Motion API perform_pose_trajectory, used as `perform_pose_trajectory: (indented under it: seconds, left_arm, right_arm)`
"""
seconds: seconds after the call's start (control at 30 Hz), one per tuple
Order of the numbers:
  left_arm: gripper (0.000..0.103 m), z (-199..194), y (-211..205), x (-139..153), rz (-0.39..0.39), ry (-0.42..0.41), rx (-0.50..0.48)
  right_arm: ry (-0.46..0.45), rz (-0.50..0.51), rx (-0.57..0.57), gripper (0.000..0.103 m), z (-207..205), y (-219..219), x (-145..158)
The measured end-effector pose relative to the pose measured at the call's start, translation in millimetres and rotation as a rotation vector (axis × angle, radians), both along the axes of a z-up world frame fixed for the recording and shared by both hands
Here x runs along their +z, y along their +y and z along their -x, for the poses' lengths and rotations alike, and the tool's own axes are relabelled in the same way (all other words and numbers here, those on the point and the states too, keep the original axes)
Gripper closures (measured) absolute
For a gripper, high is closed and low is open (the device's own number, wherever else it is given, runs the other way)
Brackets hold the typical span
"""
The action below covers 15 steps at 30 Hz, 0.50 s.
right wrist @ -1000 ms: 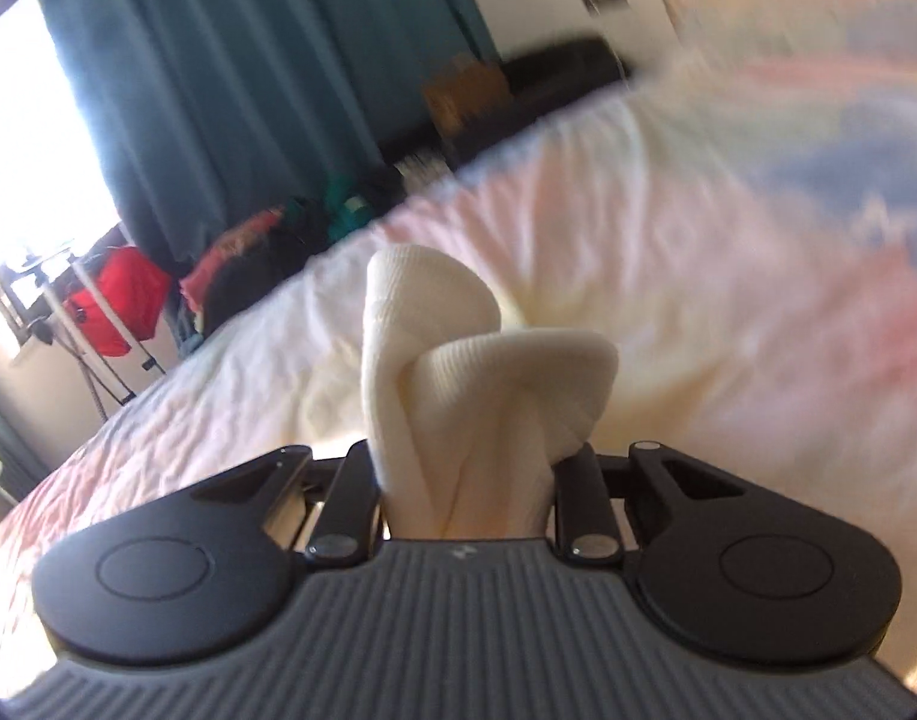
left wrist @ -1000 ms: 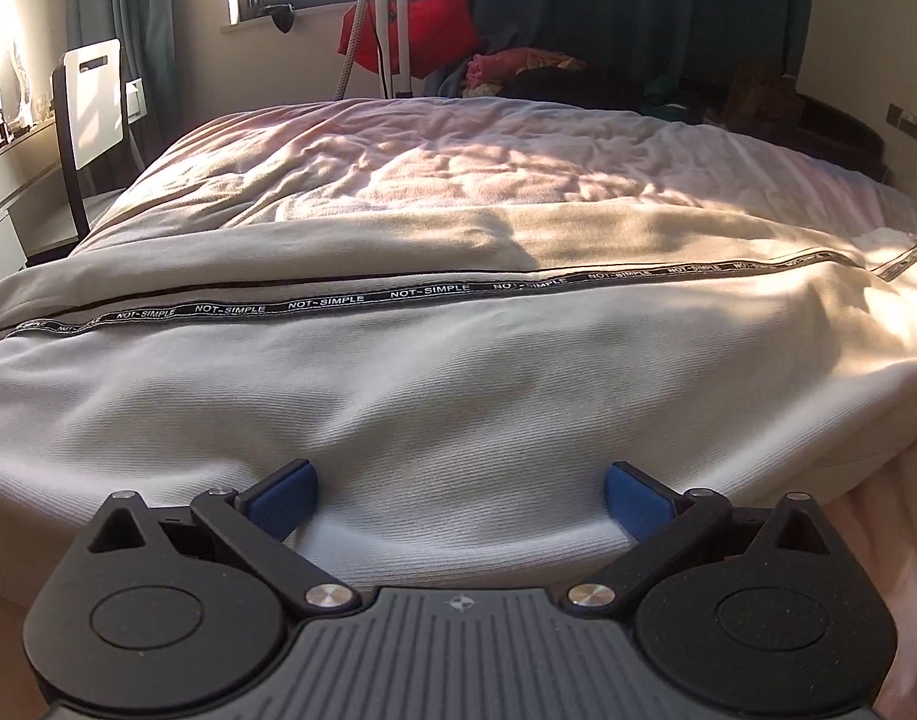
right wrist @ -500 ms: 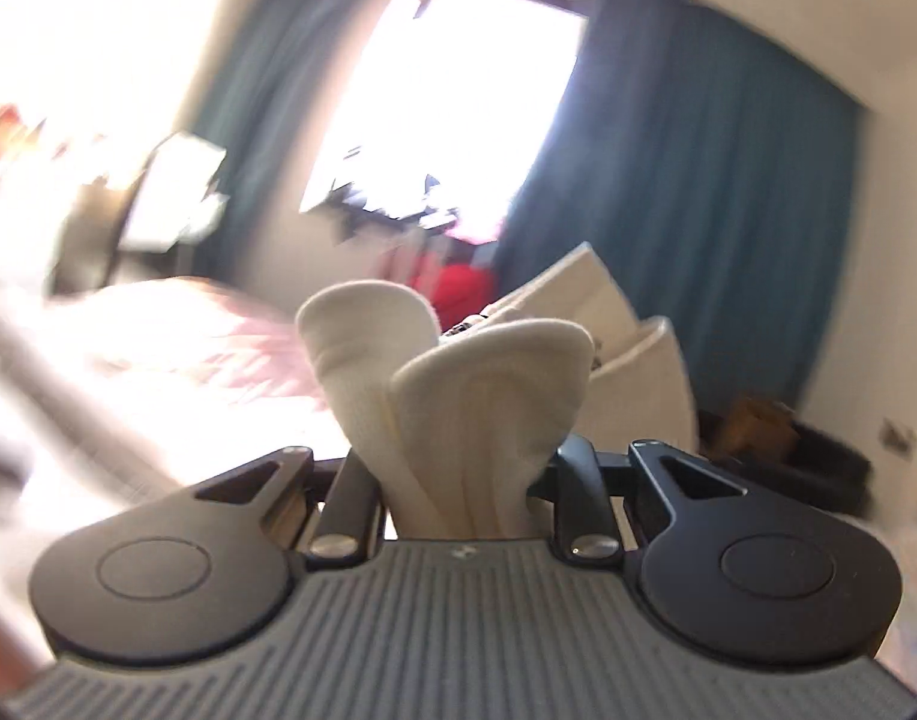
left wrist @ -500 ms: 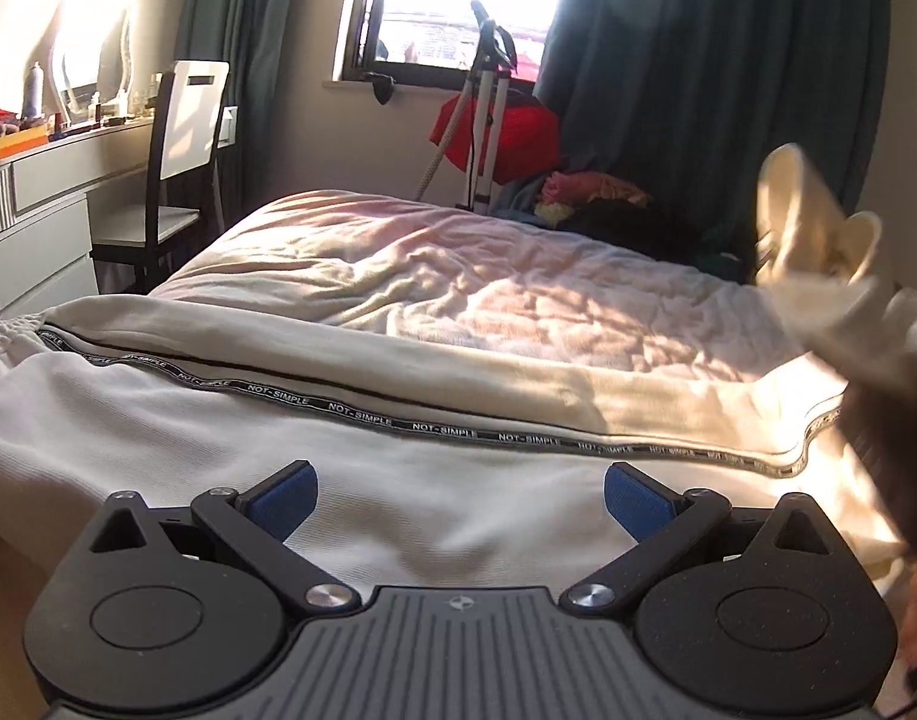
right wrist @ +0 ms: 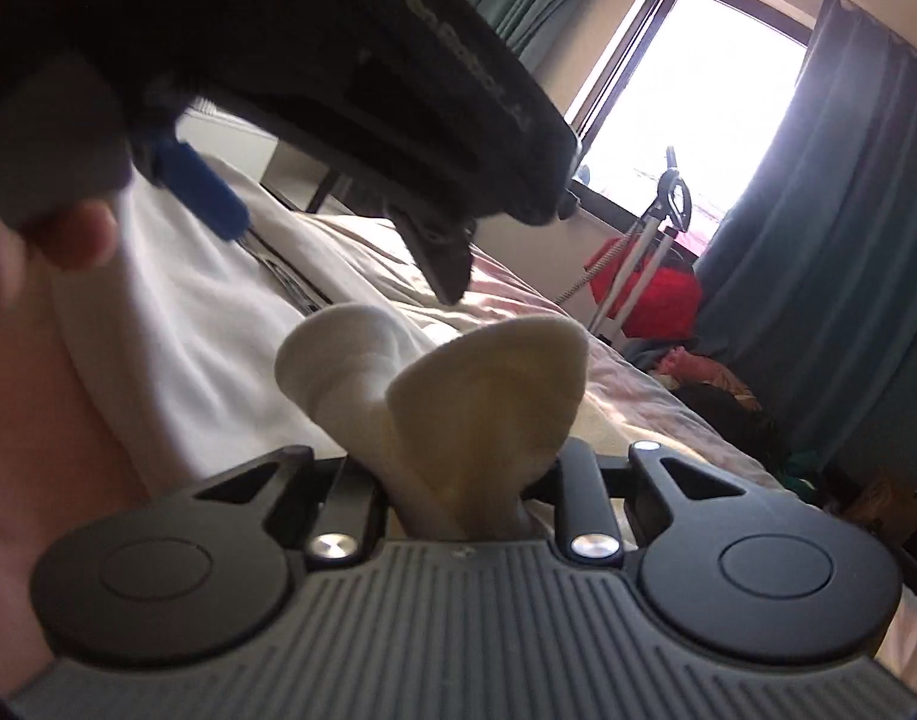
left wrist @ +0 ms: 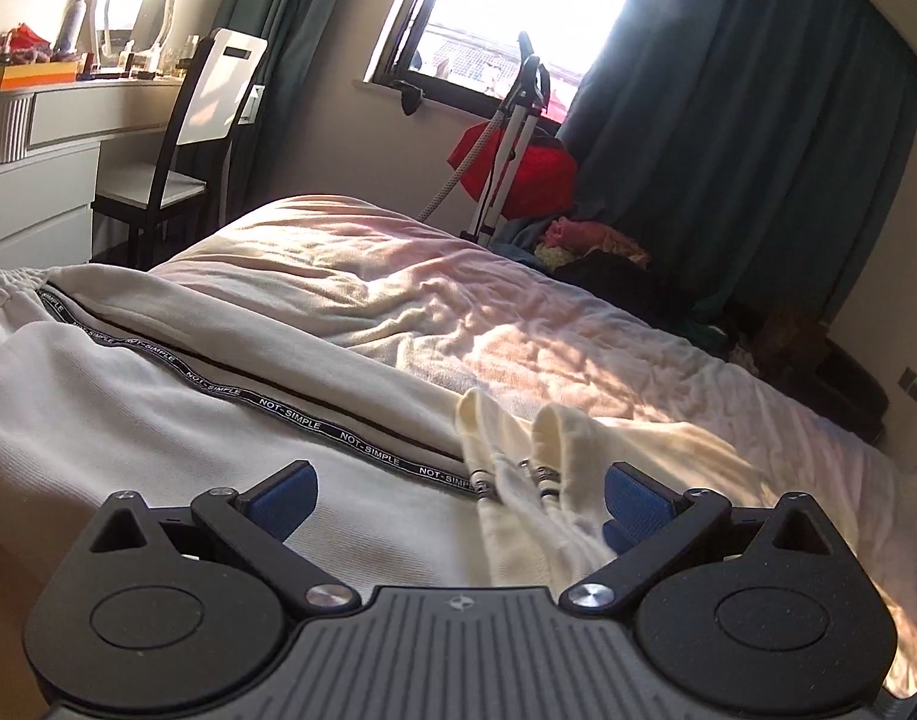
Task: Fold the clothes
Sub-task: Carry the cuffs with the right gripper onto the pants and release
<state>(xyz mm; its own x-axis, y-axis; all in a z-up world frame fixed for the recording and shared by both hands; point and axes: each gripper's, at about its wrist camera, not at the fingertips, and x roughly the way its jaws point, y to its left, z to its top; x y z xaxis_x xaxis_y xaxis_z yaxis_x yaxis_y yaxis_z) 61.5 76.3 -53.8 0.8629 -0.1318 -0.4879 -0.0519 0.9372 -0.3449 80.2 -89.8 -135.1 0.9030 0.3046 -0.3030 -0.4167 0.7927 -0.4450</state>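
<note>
Cream trousers [left wrist: 158,396] with a black "NOT-SIMPLE" side stripe [left wrist: 314,420] lie spread across the bed. My right gripper [right wrist: 464,480] is shut on the bunched leg cuffs [right wrist: 458,372] of the trousers. Those cuffs [left wrist: 518,480] also show in the left wrist view, lying between my left gripper's blue pads [left wrist: 629,498]. My left gripper [left wrist: 455,495] is open, jaws wide, just above the trousers. In the right wrist view the left gripper [right wrist: 314,84] hangs close above, with one blue pad [right wrist: 200,192] showing.
The bed [left wrist: 518,312] has a pink rumpled cover. A chair [left wrist: 200,138] and white dresser [left wrist: 38,168] stand at the left. A tripod [left wrist: 512,138], red bag [left wrist: 518,168] and a clothes pile [left wrist: 590,240] are under the window by dark curtains [left wrist: 728,150].
The right gripper swung the held cuffs leftward over the trousers, bringing them between the left gripper's open pads. The left gripper tilted up and turned slightly, staying open.
</note>
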Motion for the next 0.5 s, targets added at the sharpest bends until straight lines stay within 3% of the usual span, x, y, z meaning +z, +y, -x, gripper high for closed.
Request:
perform_pose_trajectory:
  seconds: [0.07,0.17,0.2,0.23,0.3,0.4,0.5]
  left_arm:
    - [0.000,-2.8,10.9,-2.1,0.027,0.006,0.016]
    - [0.000,-5.1,25.4,-4.9,0.056,0.022,0.048]
    - [0.000,-4.7,29.8,-4.7,0.069,0.025,0.057]
    - [0.000,-3.9,33.2,-4.0,0.081,0.025,0.064]
    - [0.000,-1.1,37.3,-1.3,0.094,0.023,0.070]
    - [0.000,6.5,38.8,4.8,0.094,0.016,0.065]
    - [0.000,17.8,35.5,12.6,0.078,-0.001,0.027]
  right_arm:
    - [0.097,-0.041,0.006,0.079,-6.2,6.5,-0.5]
    - [0.193,-0.092,0.026,0.068,-11.0,0.0,-5.2]
    - [0.225,-0.109,0.033,0.056,-12.5,-2.2,-6.5]
    - [0.268,-0.144,0.065,0.037,-9.7,-4.9,-2.0]
    - [0.352,-0.214,0.130,0.015,-4.0,-10.4,7.1]
    - [0.454,-0.317,0.205,0.016,0.9,-19.0,21.4]
    - [0.445,-0.422,0.194,0.016,-2.2,-43.1,42.5]
